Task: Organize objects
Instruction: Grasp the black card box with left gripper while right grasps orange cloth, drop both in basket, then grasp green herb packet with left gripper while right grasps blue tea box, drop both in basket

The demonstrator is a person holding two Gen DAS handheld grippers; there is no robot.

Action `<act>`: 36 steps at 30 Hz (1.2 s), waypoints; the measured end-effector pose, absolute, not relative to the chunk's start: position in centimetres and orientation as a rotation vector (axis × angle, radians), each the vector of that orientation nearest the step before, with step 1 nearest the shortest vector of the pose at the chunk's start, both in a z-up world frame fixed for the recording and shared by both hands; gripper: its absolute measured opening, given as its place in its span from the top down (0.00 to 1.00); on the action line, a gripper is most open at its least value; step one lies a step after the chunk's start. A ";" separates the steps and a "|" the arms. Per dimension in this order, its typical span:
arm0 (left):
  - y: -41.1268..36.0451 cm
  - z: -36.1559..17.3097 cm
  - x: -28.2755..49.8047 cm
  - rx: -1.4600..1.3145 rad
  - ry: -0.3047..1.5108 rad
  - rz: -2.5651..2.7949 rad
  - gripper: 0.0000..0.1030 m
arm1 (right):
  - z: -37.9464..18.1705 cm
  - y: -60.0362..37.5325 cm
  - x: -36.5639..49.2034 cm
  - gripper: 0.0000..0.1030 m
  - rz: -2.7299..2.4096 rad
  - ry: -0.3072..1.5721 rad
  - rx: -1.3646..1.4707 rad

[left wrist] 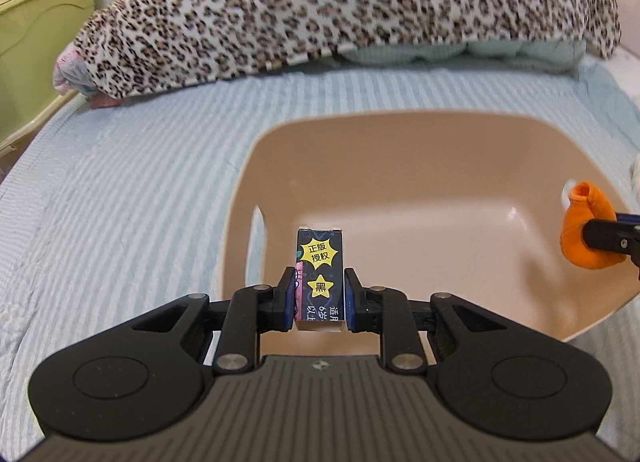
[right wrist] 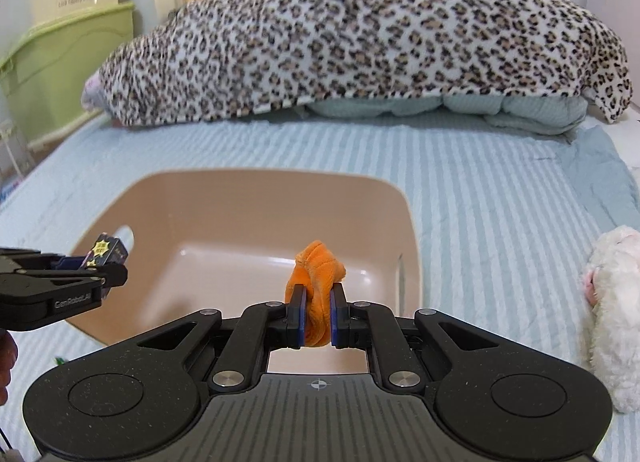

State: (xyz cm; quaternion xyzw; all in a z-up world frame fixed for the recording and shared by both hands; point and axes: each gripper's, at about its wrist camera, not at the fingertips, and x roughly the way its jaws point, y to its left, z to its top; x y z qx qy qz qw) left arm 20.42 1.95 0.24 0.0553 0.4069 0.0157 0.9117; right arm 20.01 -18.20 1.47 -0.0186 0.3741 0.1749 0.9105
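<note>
A beige plastic basin stands on the striped bed; it also shows in the right wrist view. My left gripper is shut on a small black box with yellow star labels and holds it over the basin's near left side. The box also shows in the right wrist view. My right gripper is shut on an orange plush toy and holds it over the basin's near right side. The toy also shows in the left wrist view.
A leopard-print blanket lies heaped across the far end of the bed over a pale green quilt. A white plush toy lies on the bed right of the basin. A green storage box stands left of the bed.
</note>
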 end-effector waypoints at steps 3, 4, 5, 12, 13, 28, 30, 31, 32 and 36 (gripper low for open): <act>2.2 -0.4 20.4 0.107 0.864 0.016 0.76 | 0.5 -17.5 20.2 0.89 0.367 0.805 -0.062; 2.3 -0.3 20.3 0.105 0.865 0.010 0.75 | 0.2 -17.3 20.3 0.88 0.368 0.816 -0.067; 2.4 -0.2 20.3 0.101 0.865 0.007 0.75 | 0.0 -17.2 20.3 0.87 0.370 0.824 -0.070; 2.7 3.2 18.6 0.077 0.839 0.003 0.28 | 1.1 -17.7 19.0 0.41 0.366 0.792 -0.072; 2.7 3.8 18.2 0.079 0.838 -0.004 0.27 | 1.5 -17.9 18.8 0.33 0.364 0.781 -0.073; 5.3 7.0 12.3 0.097 0.825 -0.033 0.11 | 4.8 -20.0 13.3 0.00 0.368 0.718 -0.090; 5.9 6.5 12.1 0.101 0.842 -0.030 0.11 | 4.4 -20.2 12.8 0.00 0.365 0.731 -0.088; 6.3 6.2 12.1 0.101 0.851 -0.028 0.11 | 4.0 -20.3 12.7 0.00 0.362 0.740 -0.090; 6.7 5.8 12.0 0.101 0.861 -0.027 0.11 | 3.6 -20.3 12.7 0.00 0.358 0.752 -0.093; 8.1 4.3 12.6 0.095 0.900 -0.015 0.11 | 1.4 -20.3 12.8 0.00 0.339 0.822 -0.094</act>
